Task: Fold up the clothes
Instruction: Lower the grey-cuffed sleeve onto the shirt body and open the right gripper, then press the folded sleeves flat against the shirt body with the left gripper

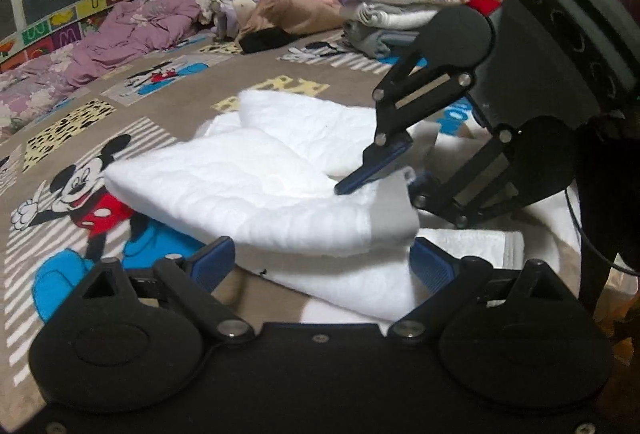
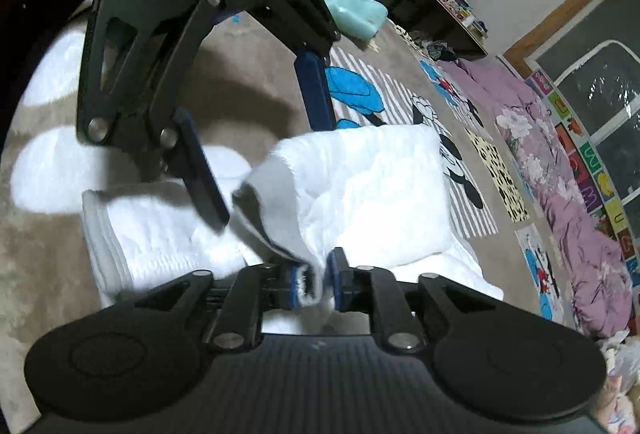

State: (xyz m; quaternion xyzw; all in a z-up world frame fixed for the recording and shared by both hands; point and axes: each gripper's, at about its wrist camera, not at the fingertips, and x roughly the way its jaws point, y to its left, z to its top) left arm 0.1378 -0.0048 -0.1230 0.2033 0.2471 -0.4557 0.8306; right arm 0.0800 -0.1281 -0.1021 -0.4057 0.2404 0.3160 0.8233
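A white quilted garment (image 1: 248,190) lies partly folded on the carpet, with a grey cuff (image 1: 394,206) lifted off it. In the right wrist view my right gripper (image 2: 318,282) is shut on that grey cuff (image 2: 276,202), and the white garment (image 2: 372,194) hangs forward from it. Seen from the left wrist, the right gripper (image 1: 380,186) pinches the cuff from the right. My left gripper (image 1: 322,260) is open, its blue fingers (image 1: 212,258) wide apart under the raised fold and touching nothing. It appears open above the garment's ribbed end (image 2: 100,226) as the left gripper (image 2: 268,170).
The floor is a brown cartoon-mouse carpet (image 1: 80,190). A stack of folded linens (image 1: 400,2) and piled bedding sit behind, purple bedding (image 1: 140,26) along the wall, a black item (image 1: 264,38) near it. A low cluttered table (image 2: 432,2) and teal cloth (image 2: 352,10) lie further off.
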